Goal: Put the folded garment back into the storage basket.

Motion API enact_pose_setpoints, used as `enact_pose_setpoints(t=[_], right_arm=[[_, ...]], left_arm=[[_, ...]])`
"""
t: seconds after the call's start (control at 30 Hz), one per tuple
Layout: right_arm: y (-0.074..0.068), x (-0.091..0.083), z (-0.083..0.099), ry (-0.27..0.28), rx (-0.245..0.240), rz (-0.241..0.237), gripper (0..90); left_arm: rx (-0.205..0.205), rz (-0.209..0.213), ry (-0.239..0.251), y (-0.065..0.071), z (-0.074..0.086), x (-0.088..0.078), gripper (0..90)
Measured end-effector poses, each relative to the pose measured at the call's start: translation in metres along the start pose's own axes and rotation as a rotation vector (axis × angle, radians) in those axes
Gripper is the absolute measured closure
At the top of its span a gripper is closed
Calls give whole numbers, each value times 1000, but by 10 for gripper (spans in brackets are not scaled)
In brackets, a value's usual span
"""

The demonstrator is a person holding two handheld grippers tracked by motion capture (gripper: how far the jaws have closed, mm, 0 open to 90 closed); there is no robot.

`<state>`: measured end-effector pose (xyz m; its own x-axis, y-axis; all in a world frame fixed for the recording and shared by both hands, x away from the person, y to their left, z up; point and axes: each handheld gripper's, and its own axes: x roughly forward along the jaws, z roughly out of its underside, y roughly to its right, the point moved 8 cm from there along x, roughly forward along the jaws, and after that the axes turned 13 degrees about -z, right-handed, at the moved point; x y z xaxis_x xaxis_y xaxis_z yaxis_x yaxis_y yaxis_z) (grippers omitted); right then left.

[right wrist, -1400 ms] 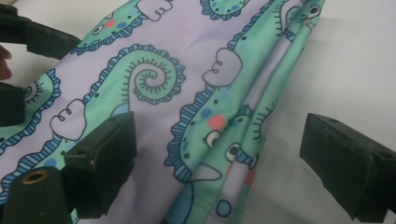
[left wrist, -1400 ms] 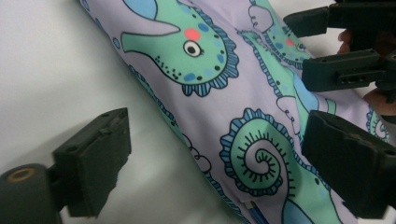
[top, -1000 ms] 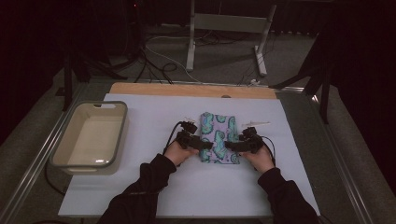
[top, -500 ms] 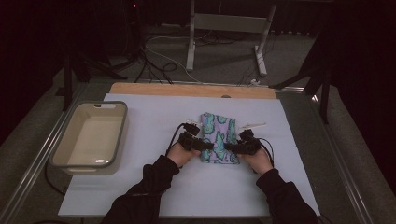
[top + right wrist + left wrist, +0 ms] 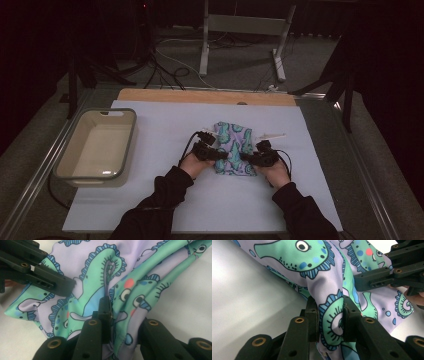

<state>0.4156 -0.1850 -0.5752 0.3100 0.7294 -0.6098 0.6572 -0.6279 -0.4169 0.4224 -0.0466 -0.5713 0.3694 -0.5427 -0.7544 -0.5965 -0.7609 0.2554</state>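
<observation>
On the white table sheet, high view: lilac cloth with green sea-creature print (image 5: 233, 148) lies mid-table, long axis running away from the person; white plastic bin (image 5: 97, 147) well apart.
Left gripper view: left gripper (image 5: 329, 317) has just been closing, clenched on a fold.
Right gripper view: right gripper (image 5: 125, 315) likewise pinches bunched fabric.
Handling: light, limp, likely sags; near corners suit holding.

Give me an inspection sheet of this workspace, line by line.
Surface: white table mat, wooden strip at the far edge.
Job's things: patterned cloth, bunched, lying on the mat.
Clutter: empty beige tub at left; small white item beside the cloth.
Grippers: left gripper and right gripper have just been closing; each pinches a fold of the cloth.
Cables: gripper cable; floor cables beyond the table.
Surroundings: metal stand, dark curtains.
</observation>
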Motion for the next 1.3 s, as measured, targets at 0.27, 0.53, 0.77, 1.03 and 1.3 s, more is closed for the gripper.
enact_pose_setpoints(t=[0.27, 0.53, 0.77, 1.03, 1.3], right_arm=[[-4, -5, -3, 38, -7, -2, 780], [-11, -14, -10, 65, -18, -8, 780], [-20, -23, -19, 96, -39, -7, 780], [-33, -33, -32, 123, -75, -3, 780], [-44, -40, -43, 146, -102, -5, 780]], left_arm=[[27, -3, 9, 3, -3, -6, 740], [64, 3, 31, 7, -10, -16, 741], [86, 8, 48, 10, -18, -30, 742], [125, 5, 75, 14, -28, -48, 742], [139, 4, 98, 14, -34, -64, 743]])
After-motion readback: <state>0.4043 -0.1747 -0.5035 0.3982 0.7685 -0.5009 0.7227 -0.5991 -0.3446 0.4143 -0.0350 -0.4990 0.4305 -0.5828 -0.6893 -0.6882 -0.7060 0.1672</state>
